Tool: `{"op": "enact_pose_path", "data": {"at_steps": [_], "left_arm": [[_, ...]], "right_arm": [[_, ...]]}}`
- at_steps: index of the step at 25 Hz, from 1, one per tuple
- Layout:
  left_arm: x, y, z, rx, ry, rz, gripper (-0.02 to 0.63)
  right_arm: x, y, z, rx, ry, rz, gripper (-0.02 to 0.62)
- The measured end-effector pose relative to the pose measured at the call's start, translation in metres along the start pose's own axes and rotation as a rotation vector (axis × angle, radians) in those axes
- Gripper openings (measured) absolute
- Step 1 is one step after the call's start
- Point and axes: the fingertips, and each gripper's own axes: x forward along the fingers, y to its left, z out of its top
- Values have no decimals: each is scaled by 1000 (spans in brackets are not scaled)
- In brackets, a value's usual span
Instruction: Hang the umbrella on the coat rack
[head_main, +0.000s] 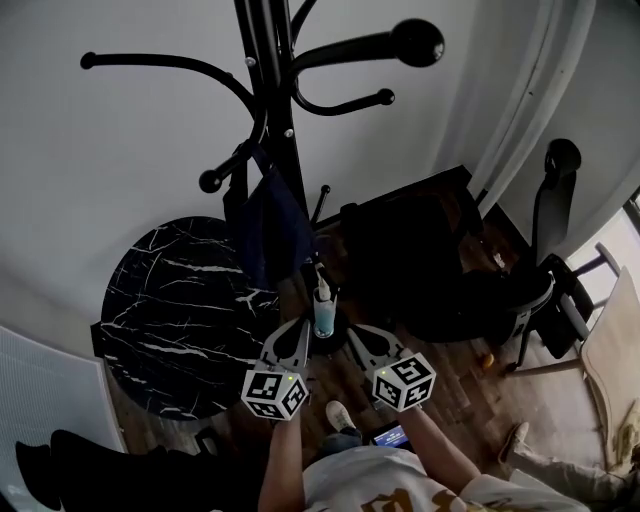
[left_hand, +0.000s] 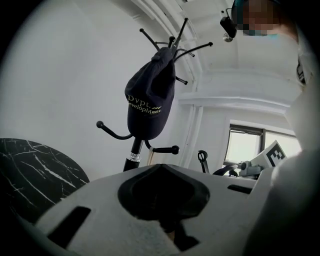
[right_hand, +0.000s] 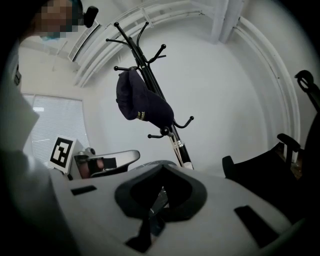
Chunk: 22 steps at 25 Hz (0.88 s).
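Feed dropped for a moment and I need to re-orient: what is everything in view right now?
coat rack: one, black, at the white wall, centre
cap: one, dark navy, hanging on the coat rack
umbrella: one, light blue handle, dark body, below the cap between both grippers
round table: one, black marble with white veins, left of the coat rack
office chairs: two, black, right of the coat rack
curtain: one, white, upper right
left gripper: one, grey, fingers shut on the umbrella
right gripper: one, grey, fingers shut on the umbrella
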Motion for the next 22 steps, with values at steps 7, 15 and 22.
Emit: {"op": "enact_pose_path", "data": {"at_steps": [7,15,22], "left_arm": [[-42,-34,-14,-24,0,70,20],[-84,-103,-13,72,-18,109,20],[-107,-140,-12,100,-39,168,20]], "right_arm": [[-50,22,-2,-51,-32,44,12],[-125,45,12,-181,-83,40,12],[-170,63,14,-211,-106,90,12]]}}
